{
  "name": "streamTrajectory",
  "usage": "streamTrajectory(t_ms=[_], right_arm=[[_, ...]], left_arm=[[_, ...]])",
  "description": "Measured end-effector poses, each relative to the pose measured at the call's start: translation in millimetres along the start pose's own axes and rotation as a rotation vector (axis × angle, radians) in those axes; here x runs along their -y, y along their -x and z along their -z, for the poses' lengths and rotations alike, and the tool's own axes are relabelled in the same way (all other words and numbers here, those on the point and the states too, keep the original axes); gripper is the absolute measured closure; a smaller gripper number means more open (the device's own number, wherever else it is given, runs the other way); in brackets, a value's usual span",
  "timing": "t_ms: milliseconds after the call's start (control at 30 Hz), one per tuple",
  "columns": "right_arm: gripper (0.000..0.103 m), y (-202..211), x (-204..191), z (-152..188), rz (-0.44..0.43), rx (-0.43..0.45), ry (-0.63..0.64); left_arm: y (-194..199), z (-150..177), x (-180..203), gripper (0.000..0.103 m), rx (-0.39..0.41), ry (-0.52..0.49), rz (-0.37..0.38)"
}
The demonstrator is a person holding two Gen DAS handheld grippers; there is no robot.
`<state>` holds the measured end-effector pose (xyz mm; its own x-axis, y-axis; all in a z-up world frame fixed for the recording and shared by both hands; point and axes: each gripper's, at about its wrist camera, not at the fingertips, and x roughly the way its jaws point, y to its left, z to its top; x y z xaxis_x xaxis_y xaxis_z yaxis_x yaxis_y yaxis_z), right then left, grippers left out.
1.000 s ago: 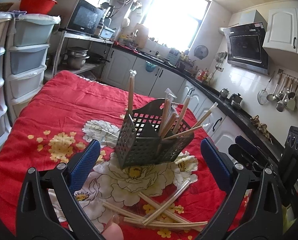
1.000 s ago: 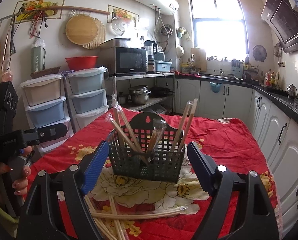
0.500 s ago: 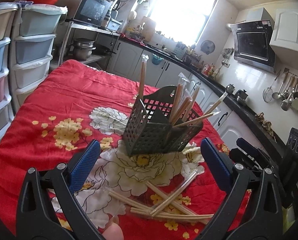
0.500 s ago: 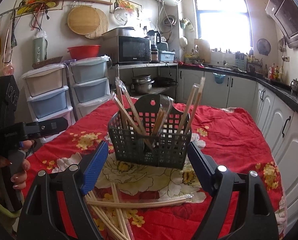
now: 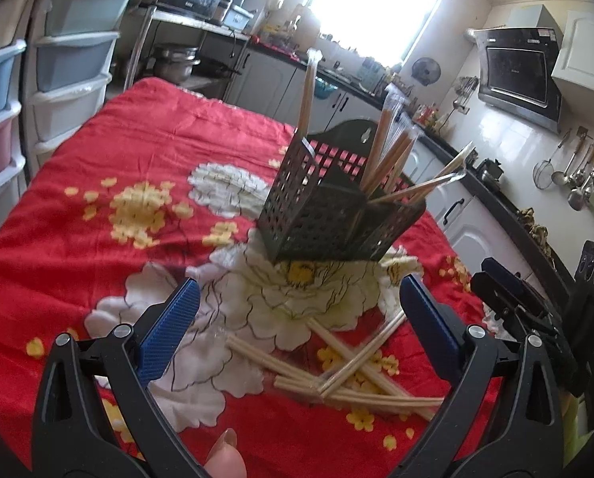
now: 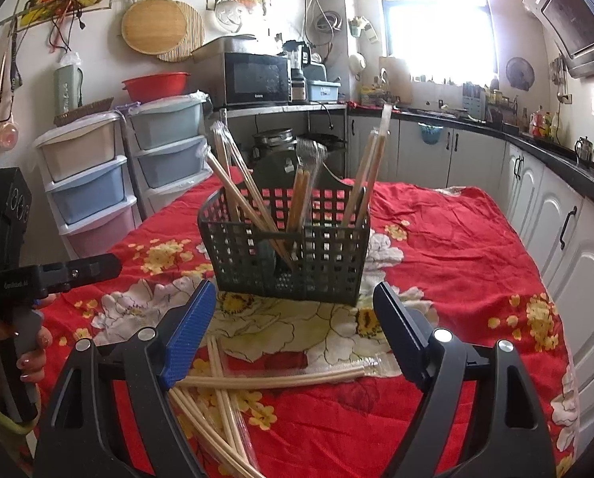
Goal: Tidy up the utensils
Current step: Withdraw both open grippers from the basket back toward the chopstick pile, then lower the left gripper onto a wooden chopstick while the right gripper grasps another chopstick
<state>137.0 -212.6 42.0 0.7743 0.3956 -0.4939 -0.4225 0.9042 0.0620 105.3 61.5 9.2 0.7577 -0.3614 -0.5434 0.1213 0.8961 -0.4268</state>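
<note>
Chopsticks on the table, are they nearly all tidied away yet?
About halfway. Several wrapped pairs already stand in the black basket. Nothing is in hand: the left gripper and right gripper are both open and empty. A pile of loose chopsticks on the red cloth is left.

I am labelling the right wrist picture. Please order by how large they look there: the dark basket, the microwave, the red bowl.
1. dark basket, clearly largest, though it is also nearest the camera.
2. microwave.
3. red bowl, a little smaller than the microwave.
True sizes may differ, since the last two stand far back.
</note>
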Motion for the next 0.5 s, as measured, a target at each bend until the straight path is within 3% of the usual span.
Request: streamTrajectory(t_ms=[400,500], right_arm=[[0.024,-16.6,-16.6,23.2,-0.021,-0.105,0.102],[0.024,-22.5,-25.4,30.7,-0.036,-0.138,0.146]], left_arm=[[-19.1,21.1,-28.1,0.011,-0.112,0.098,-0.018],[-22.8,23.1,-34.7,0.021,-0.134,0.132,-0.008]])
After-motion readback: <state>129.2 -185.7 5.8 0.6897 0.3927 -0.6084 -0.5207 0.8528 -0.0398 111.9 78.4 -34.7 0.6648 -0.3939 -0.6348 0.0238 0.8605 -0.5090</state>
